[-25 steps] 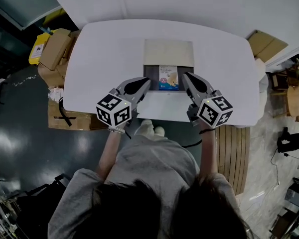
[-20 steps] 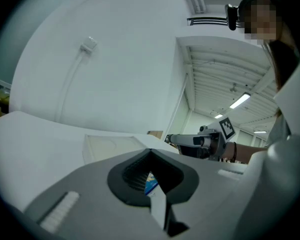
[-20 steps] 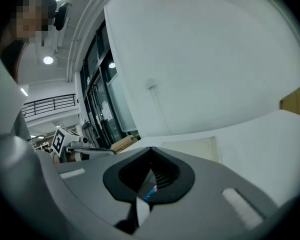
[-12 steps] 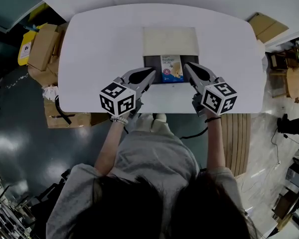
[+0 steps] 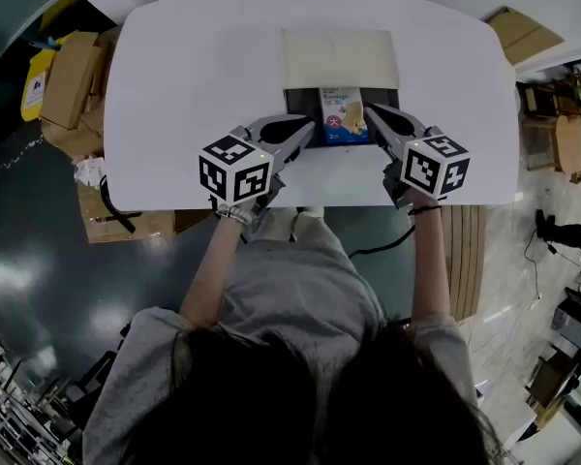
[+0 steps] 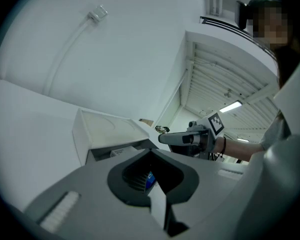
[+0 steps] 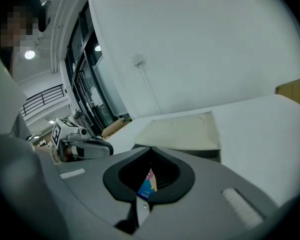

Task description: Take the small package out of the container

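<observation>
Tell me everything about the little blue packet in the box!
The small package is a flat rectangle, cream on top and blue lower down, with print and a small picture. It lies face up in the dark open container, right beside the cream lid. The left gripper and the right gripper flank it closely; whether they touch it isn't clear.

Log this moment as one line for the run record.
package: in box, not gripped | left tongs: shut, left of package | right tongs: shut, right of package | stage: before grasp
</observation>
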Available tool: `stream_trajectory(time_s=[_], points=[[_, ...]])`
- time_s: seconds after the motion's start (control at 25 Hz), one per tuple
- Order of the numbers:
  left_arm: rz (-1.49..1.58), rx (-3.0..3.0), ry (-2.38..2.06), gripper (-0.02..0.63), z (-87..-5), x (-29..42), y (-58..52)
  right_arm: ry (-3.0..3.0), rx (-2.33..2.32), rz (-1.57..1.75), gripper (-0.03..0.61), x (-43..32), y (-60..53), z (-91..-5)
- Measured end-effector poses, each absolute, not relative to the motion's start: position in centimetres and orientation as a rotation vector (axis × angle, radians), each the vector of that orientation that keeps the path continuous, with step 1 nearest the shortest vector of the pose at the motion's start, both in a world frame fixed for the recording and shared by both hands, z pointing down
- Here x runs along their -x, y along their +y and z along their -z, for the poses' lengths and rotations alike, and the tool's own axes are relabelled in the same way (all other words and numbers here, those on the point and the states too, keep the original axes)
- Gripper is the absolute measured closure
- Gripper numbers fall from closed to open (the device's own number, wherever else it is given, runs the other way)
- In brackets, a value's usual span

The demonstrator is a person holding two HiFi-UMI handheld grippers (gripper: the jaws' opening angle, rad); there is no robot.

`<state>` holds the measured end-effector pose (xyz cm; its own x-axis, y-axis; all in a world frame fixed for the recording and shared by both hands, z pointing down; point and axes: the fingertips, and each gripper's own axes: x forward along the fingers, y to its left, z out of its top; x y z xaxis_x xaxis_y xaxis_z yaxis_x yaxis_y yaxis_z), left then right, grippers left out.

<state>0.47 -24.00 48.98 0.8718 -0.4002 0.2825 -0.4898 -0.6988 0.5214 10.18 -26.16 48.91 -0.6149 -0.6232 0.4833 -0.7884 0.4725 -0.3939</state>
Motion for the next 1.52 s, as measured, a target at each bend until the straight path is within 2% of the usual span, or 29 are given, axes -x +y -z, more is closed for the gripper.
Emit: stream_trajectory(time_s=[0.56,0.6,0.64,0.68,0.8,0.96,1.52], points=[[-0.183,-2.386,-0.568,0.618,-50.6,-0.7,-24.1,-2.211,-1.137,-1.238,0.564,-11.5,-27.0,-53.3],[-0.181,-2.385,-0.565,0.618,-50.6,-0.7,-24.1,-2.177,-1.139,-1.252,0.540,-11.6,-27.0,-53.6],[-0.179,-2.384,-0.563,0.618,-50.6,-0.8,-24.2,-2.144,-1.142,-1.280,0.466,-11.7,-27.0,-53.9],[-0.177,-2.383,-0.561,0.618,-50.6,-0.8,-24.2,-2.117,-1.144,-1.312,0.450,-11.8,-27.0,-54.1],[-0.170,-2.376,-0.559,0.618,-50.7,-0.8,-24.3,-2.057,-1.127,-1.346,0.449,-11.8,-27.1,-54.9],[-0.165,-2.371,-0.556,0.618,-50.8,-0.9,-24.5,-1.966,-1.105,-1.369,0.398,-12.1,-27.2,-56.1],[-0.145,-2.354,-0.552,0.618,-50.6,-1.3,-25.2,-1.745,-0.878,-1.450,0.354,-11.4,-27.2,-58.7]])
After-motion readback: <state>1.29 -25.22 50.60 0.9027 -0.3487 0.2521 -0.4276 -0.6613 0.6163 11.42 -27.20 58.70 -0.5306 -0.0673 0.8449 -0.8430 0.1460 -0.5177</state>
